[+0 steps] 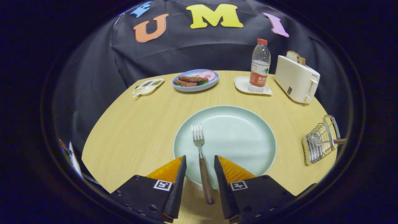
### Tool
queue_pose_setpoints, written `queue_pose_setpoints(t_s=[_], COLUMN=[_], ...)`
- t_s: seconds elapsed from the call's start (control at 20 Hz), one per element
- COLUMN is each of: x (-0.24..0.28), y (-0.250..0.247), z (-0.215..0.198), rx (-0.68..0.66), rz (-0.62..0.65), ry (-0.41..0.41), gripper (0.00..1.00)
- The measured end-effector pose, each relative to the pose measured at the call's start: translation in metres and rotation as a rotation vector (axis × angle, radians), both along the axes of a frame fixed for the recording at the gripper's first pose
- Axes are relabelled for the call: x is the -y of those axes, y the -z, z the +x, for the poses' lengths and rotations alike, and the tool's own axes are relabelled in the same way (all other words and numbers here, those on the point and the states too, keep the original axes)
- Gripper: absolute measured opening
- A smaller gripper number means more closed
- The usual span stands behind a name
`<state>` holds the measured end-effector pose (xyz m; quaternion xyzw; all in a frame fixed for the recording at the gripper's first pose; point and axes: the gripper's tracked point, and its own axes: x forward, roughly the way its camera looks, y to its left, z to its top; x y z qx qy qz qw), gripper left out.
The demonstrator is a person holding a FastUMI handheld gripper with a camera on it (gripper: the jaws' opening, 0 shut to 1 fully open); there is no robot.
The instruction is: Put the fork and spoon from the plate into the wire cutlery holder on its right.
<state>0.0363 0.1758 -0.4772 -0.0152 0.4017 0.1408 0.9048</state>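
The claw (200, 161) stands open, its fingers straddling the fork's (200, 157) brown handle without touching. The fork's tines lie on the pale plate (248, 124); the wire cutlery holder (320, 141) sits right of the plate.

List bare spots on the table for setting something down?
Bare: wood left of the plate, below the dish; the plate right of the fork, which lies between the open gripper fingers. Crowded: far edge, food plate to toaster; holder right.
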Motion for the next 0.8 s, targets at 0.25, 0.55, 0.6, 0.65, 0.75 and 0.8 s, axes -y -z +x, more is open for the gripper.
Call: queue_pose_setpoints(t_s=[0.25,0.55,0.6,0.65,0.75,0.8], x=[0.004,0.003,0.005,0.006,0.009,0.014], y=[0.009,0.012,0.012,0.011,0.001,-0.005], z=[0.007,0.000,0.000,-0.001,-0.006,-0.008], rx=[0.009,-0.032,-0.040,-0.051,-0.059,-0.059], rz=[-0.037,-0.017,-0.023,-0.029,-0.030,-0.040], ry=[0.016,0.012,0.016,0.013,-0.005,-0.007], gripper=[0.21,0.07,0.07,0.04,0.01,0.01])
